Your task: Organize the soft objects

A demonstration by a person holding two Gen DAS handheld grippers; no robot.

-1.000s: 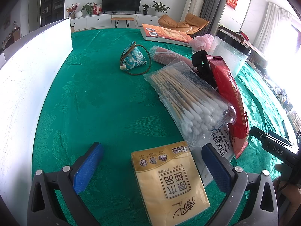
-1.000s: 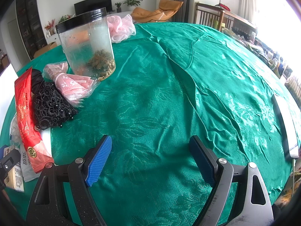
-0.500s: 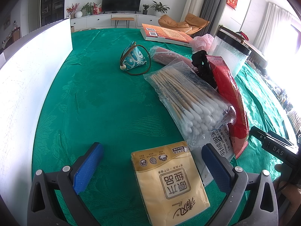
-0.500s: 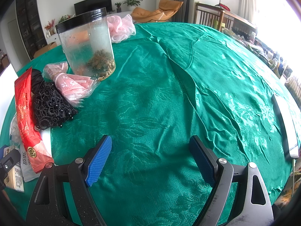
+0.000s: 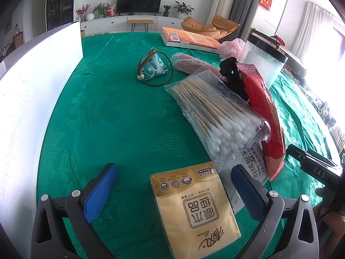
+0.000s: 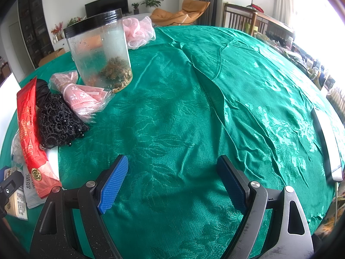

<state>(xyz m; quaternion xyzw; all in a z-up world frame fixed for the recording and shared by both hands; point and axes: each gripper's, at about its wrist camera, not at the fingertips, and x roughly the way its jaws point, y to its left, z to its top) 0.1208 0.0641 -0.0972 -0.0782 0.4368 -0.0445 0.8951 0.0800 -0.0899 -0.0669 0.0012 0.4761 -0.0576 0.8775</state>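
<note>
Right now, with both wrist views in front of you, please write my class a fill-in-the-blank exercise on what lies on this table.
1. The left gripper is open, and between its fingers lies a yellow pack of ____.
2. The bag of cotton swabs rests partly on top of the ____ packet.
3. The clear jar has a ____ lid.
4. The right gripper is open above bare ____ tablecloth.

Missing words: tissues; red; black; green
</note>
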